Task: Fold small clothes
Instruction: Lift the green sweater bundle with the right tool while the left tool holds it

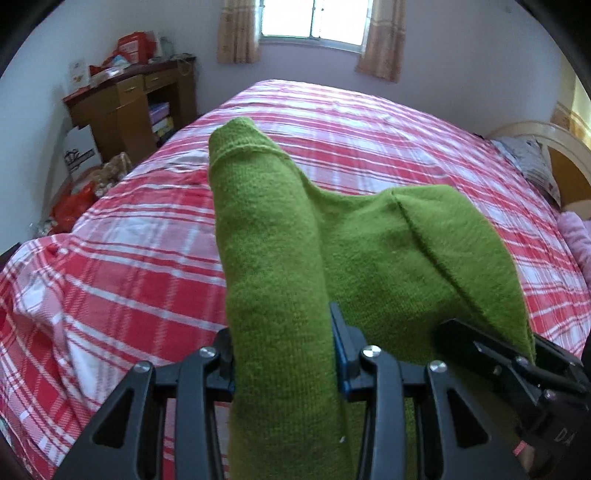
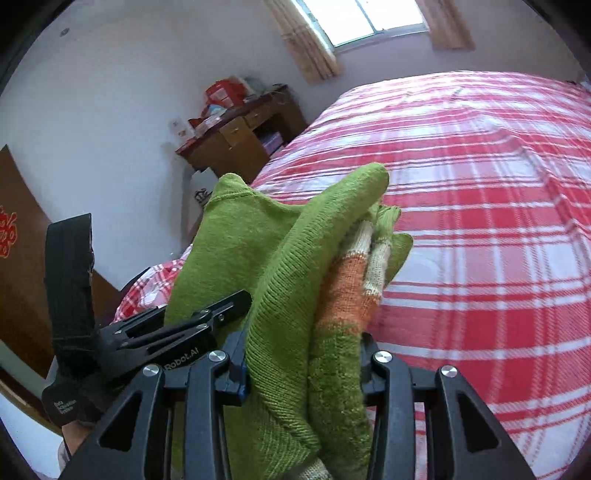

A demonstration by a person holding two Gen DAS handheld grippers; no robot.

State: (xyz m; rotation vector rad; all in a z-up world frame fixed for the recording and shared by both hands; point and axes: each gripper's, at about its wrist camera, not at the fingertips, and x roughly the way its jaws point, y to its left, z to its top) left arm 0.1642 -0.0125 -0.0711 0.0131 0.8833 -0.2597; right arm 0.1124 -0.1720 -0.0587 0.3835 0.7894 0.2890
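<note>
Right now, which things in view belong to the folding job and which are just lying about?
Part of the job:
- green knitted garment, with orange and cream stripes
- left gripper, shut on it
- right gripper, shut on it
- plaid bedspread below, the likely folding surface

Just lying about:
- wooden desk with red packages
- pillow
- curtains

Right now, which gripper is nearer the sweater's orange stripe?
Right. The right gripper clamps the green sweater right beside the orange stripe; the left gripper holds a plain green fold off to the side.

plaid bed (image 1: 369,122), wooden desk (image 1: 125,107), curtained window (image 1: 314,18)
</note>
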